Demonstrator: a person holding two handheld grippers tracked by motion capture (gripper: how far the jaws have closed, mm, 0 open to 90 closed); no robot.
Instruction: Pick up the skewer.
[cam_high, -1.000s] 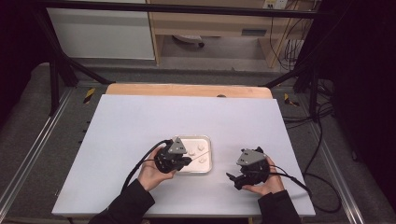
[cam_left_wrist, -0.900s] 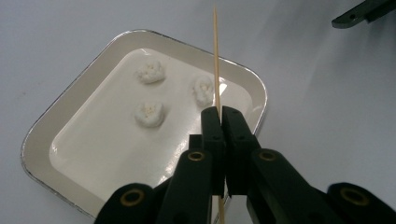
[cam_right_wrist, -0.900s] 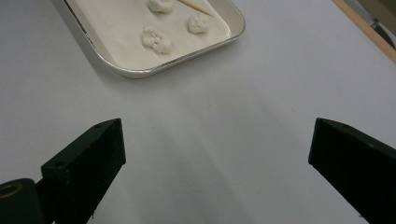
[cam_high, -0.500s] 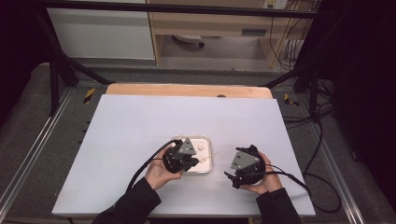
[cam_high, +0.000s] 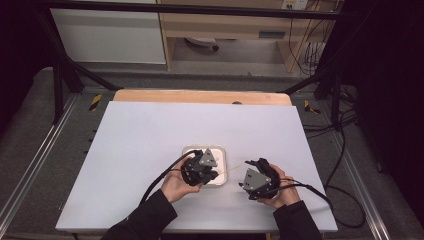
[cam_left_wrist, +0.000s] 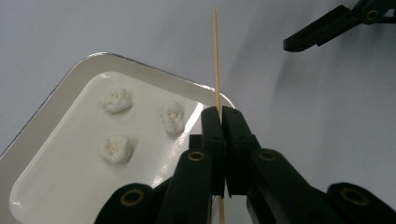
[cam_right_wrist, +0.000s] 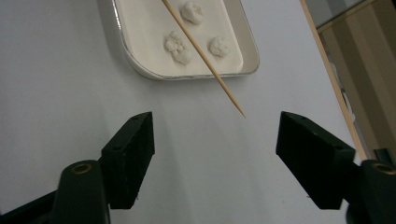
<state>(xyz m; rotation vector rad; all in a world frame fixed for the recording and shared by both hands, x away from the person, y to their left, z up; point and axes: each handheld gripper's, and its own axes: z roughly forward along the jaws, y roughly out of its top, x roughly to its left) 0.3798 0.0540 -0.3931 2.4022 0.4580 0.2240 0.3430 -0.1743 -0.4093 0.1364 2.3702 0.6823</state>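
Near the front edge of the tabletop (cam_high: 150, 130), left of its middle, the left gripper (cam_left_wrist: 220, 114) has its jaws pressed together, pinching a thin wooden skewer (cam_left_wrist: 216, 56) low on its shaft. The skewer's long axis runs away from that gripper toward the right gripper (cam_high: 248, 170), its sharp tip nearest the right hand. Beneath it lies a shallow white tray (cam_left_wrist: 56, 93) holding three small white lumps (cam_left_wrist: 116, 100), perhaps marshmallows; the detail is soft. The right gripper's jaws have just been closing yet stand spread, nothing between them. The right gripper view shows the tip hanging just ahead of that gap; the high view barely resolves the skewer.
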